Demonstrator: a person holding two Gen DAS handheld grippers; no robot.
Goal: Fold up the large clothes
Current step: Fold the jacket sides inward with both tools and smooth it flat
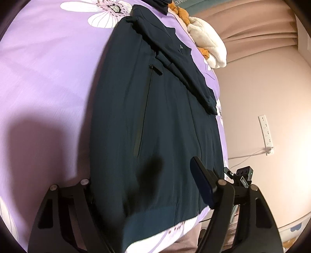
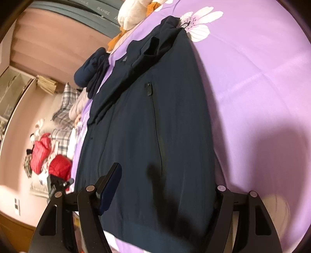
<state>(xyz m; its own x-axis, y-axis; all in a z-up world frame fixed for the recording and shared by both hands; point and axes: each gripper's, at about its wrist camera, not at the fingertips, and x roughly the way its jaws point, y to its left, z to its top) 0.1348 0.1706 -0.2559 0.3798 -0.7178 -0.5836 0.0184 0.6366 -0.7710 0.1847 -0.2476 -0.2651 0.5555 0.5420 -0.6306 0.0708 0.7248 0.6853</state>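
Observation:
A dark navy zip jacket [image 1: 155, 109] [image 2: 147, 124] lies flat, front up, on the purple flowered bedsheet [image 1: 48, 68] [image 2: 252, 77]. One sleeve [image 1: 180, 70] [image 2: 116, 85] is folded slantwise across its chest. My left gripper [image 1: 155, 186] hovers over the jacket near its ribbed hem [image 1: 155, 216], jaws wide apart, nothing pressed between them. Only its right finger [image 1: 202, 184] shows clearly; the other blends into the dark cloth. My right gripper [image 2: 157, 192] stands open over the same hem [image 2: 147, 233], with its left finger [image 2: 110, 190] clear of the fabric.
A white and orange plush toy [image 1: 208, 44] [image 2: 132, 13] lies near the jacket's collar. Dark folded garments [image 2: 91, 72] sit at the bed's edge. Plaid and red clothes [image 2: 58, 167] are heaped on the floor. A power strip [image 1: 266, 134] hangs on the pink wall.

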